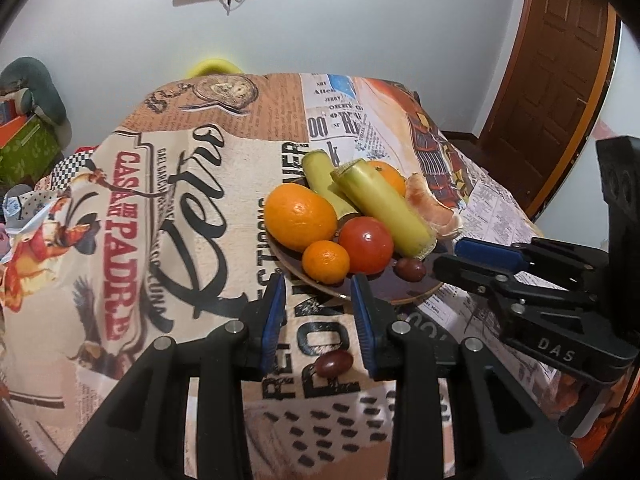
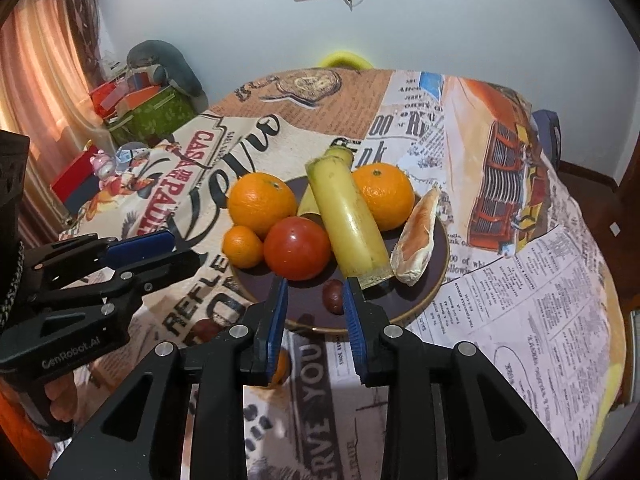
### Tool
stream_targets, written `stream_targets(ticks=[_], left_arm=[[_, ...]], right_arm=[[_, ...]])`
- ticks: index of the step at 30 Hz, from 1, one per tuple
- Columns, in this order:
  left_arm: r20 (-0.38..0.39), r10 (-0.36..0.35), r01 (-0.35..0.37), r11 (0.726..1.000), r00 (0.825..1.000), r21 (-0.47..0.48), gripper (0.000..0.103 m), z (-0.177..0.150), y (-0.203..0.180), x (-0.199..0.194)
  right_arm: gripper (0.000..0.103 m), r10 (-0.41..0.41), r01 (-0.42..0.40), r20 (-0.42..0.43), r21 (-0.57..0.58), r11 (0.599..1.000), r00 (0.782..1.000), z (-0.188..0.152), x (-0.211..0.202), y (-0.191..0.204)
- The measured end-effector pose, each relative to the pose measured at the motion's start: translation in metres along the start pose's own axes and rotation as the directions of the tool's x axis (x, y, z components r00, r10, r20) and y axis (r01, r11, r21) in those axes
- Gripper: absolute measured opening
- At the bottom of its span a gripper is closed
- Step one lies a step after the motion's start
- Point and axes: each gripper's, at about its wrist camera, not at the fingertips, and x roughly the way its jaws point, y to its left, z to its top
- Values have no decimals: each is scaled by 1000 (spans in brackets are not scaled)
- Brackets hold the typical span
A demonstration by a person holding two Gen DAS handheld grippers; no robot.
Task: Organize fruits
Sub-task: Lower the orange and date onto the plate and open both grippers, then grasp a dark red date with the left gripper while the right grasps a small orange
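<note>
A dark plate (image 1: 400,292) (image 2: 434,272) holds two oranges (image 1: 300,216) (image 2: 262,204), a small mandarin (image 1: 326,262) (image 2: 242,247), a red tomato (image 1: 366,244) (image 2: 297,248), two yellow-green stalk pieces (image 1: 386,206) (image 2: 352,220), a peeled citrus segment (image 1: 434,210) (image 2: 416,238) and a dark grape (image 1: 410,269) (image 2: 334,296). A second grape (image 1: 333,363) lies on the cloth between my left gripper's (image 1: 318,308) open fingers. My right gripper (image 2: 316,312) is open and empty over the plate's near rim. A small orange fruit (image 2: 282,368) lies partly hidden behind its left finger.
The round table wears a printed newspaper-style cloth (image 1: 160,220) (image 2: 520,280). A yellow chair back (image 1: 214,67) stands behind it. Boxes and clutter (image 2: 148,108) sit at the far left, a wooden door (image 1: 560,60) at the right. The right gripper shows in the left view (image 1: 500,264).
</note>
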Motion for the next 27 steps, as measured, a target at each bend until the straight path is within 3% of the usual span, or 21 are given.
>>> stream_targets(ticks=[3, 18, 27], left_arm=[[6, -1, 1, 1000, 1000, -10, 32, -3, 6, -9], [-95, -22, 20, 1000, 995, -22, 32, -47, 18, -3], [-132, -46, 44, 999, 990, -13, 32, -54, 9, 7]], right_arm=[[35, -6, 6, 8, -12, 1000, 1000, -4, -7, 8], [35, 18, -22, -118, -32, 999, 993, -39, 28, 38], [35, 24, -30, -121, -41, 999, 992, -42, 32, 37]])
